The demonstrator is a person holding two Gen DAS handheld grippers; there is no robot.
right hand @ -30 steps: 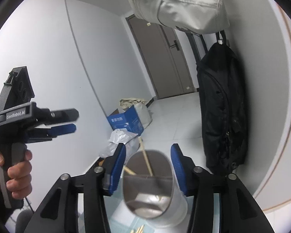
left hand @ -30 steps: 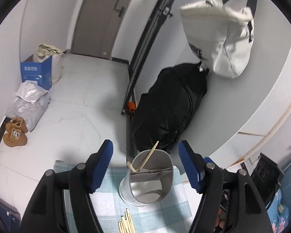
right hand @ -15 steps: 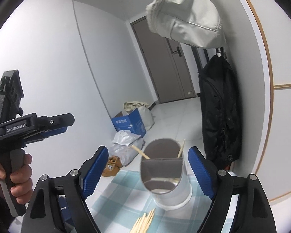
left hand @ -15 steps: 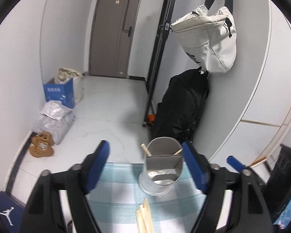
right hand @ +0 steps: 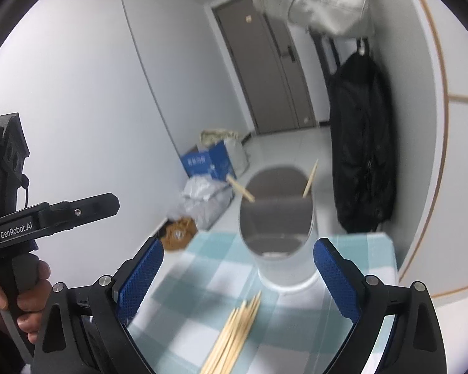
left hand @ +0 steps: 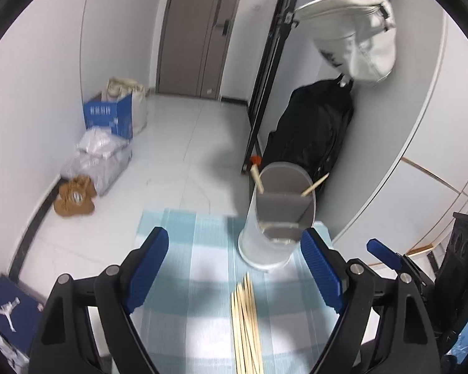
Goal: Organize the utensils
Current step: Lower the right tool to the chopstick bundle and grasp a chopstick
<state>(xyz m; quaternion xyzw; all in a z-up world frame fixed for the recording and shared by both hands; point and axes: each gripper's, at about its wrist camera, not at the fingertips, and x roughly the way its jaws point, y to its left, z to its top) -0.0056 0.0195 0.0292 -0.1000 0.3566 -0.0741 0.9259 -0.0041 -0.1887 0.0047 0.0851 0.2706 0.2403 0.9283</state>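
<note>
While both grippers, left [left hand: 234, 268] and right [right hand: 237, 275], hover wide open and empty, loose chopsticks [left hand: 246, 321] lie before divided holder [left hand: 277, 218], within easy reach.

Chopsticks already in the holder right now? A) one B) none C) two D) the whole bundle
C: two chopsticks, one leaning left and one leaning right, stick out of the holder; the bundle lies on the cloth.

Both hand-held grippers [left hand: 234, 261] farther from holder [left hand: 276, 218]
</note>
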